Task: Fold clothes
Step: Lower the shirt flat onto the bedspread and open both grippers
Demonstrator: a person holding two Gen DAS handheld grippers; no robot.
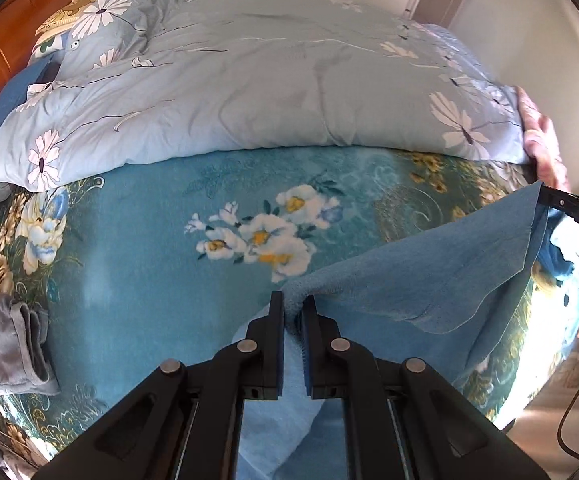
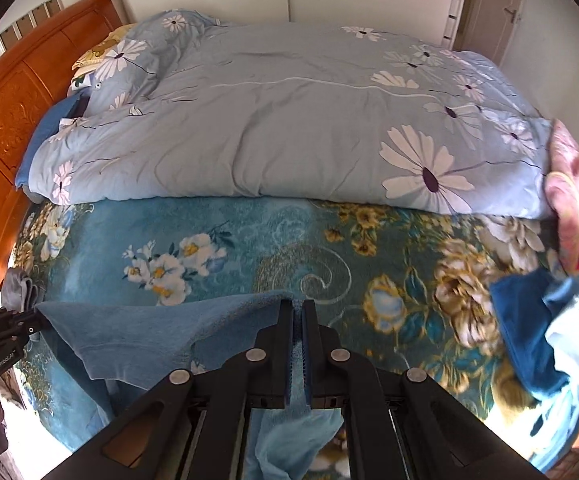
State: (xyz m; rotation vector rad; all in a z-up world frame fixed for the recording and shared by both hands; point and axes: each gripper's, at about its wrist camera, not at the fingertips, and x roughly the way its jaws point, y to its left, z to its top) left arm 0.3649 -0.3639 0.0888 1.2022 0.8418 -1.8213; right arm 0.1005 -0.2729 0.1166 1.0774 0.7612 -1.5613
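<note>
A blue cloth (image 1: 429,264) hangs stretched between my two grippers above the bed. In the left wrist view my left gripper (image 1: 293,306) is shut on one bunched corner, and the cloth runs up and right to my right gripper (image 1: 544,197), which pinches the other corner. In the right wrist view my right gripper (image 2: 298,309) is shut on the blue cloth (image 2: 149,332), whose top edge runs left to my left gripper (image 2: 36,319). The lower part of the cloth droops below the fingers in both views.
A teal floral blanket (image 2: 329,248) covers the bed, with a light blue flowered duvet (image 2: 269,120) behind. A folded grey garment (image 1: 17,344) lies at the left edge. A pile of blue and white clothes (image 2: 537,340) and a pink cloth (image 2: 577,200) lie at the right. Wooden headboard (image 2: 13,120) on the left.
</note>
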